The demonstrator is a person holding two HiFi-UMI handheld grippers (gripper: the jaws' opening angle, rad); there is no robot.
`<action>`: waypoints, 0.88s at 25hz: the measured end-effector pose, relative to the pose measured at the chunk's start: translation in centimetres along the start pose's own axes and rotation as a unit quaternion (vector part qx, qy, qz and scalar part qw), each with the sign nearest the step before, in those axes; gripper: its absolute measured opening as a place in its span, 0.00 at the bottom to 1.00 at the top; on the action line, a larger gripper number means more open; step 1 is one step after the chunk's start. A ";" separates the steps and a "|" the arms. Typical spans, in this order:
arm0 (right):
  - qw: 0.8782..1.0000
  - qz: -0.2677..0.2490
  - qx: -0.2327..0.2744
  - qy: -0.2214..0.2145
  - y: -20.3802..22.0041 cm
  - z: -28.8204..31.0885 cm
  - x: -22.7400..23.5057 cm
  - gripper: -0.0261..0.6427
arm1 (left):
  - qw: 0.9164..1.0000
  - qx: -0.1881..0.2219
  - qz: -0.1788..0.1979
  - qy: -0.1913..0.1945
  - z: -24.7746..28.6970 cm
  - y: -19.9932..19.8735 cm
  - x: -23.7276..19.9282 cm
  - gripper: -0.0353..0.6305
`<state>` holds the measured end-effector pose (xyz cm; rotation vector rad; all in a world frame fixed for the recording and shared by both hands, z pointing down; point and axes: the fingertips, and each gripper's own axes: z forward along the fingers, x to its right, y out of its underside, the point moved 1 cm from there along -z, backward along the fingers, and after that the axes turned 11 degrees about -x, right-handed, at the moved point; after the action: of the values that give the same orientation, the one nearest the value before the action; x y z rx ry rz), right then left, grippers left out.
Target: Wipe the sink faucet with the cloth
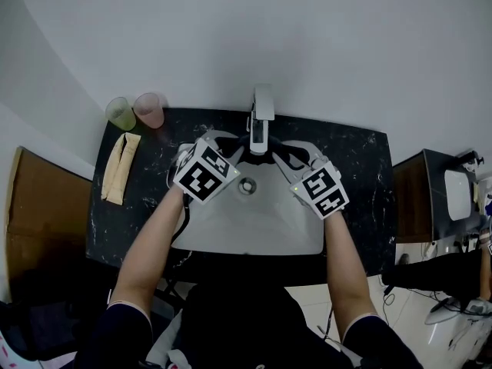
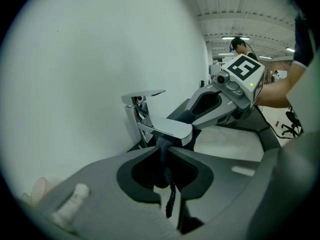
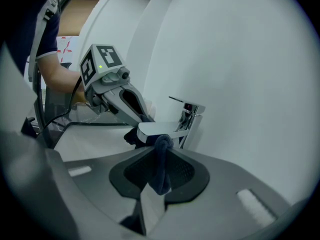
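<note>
A: Right, tongs status?
B: Both clamped. Left gripper (image 2: 163,149) pinches one end of the dark blue cloth (image 3: 161,176); right gripper (image 3: 159,149) pinches the other end.
A: Cloth position?
B: Slung under the spout of the chrome sink faucet (image 1: 262,110), against it, one gripper on each side. Faucet sits at 12 o'clock of the white sink basin (image 1: 261,233).
A: Rest of the black marble counter (image 1: 361,175)?
B: Translucent green cup (image 1: 120,114) and pink cup (image 1: 149,110) at 10 o'clock, folded beige towel (image 1: 121,167) at 9.
</note>
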<state>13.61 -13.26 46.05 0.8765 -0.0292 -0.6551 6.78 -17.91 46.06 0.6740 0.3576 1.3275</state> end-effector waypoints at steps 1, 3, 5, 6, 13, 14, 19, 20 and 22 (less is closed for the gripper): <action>1.000 0.001 0.000 0.001 0.0 0.0 0.1 0.13 | 1.000 -0.001 0.000 -0.001 0.1 0.0 -0.1 0.11; 1.000 0.004 0.001 0.002 0.0 0.2 0.3 0.13 | 1.000 0.000 0.001 -0.001 0.2 -0.2 -0.3 0.11; 1.000 0.007 0.002 0.005 0.0 0.5 0.8 0.13 | 1.000 0.001 0.001 -0.003 0.5 -0.4 -0.7 0.11; 1.000 0.008 0.002 0.006 0.0 0.6 1.1 0.13 | 1.000 0.000 -0.001 -0.005 0.6 -0.5 -0.9 0.11; 1.000 0.023 -0.004 0.018 -0.4 2.3 3.5 0.13 | 1.000 0.007 -0.016 -0.021 2.1 -1.6 -3.2 0.11; 0.999 0.026 -0.005 0.019 -0.5 2.6 3.8 0.13 | 1.000 0.008 -0.020 -0.022 2.4 -1.7 -3.6 0.11; 0.999 0.040 -0.014 0.020 -0.4 4.2 5.3 0.13 | 0.999 0.000 -0.036 -0.025 4.0 -1.5 -5.0 0.11; 0.999 0.042 -0.017 0.020 -0.3 4.6 5.5 0.13 | 0.999 -0.004 -0.039 -0.023 4.5 -1.4 -5.2 0.11; 0.999 0.045 -0.021 0.018 -0.1 5.3 5.8 0.13 | 0.999 -0.011 -0.042 -0.018 5.4 -1.0 -5.3 0.11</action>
<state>16.78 -20.15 48.07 0.8424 -0.0219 -0.5539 9.56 -24.48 48.84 0.6575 0.3377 1.2359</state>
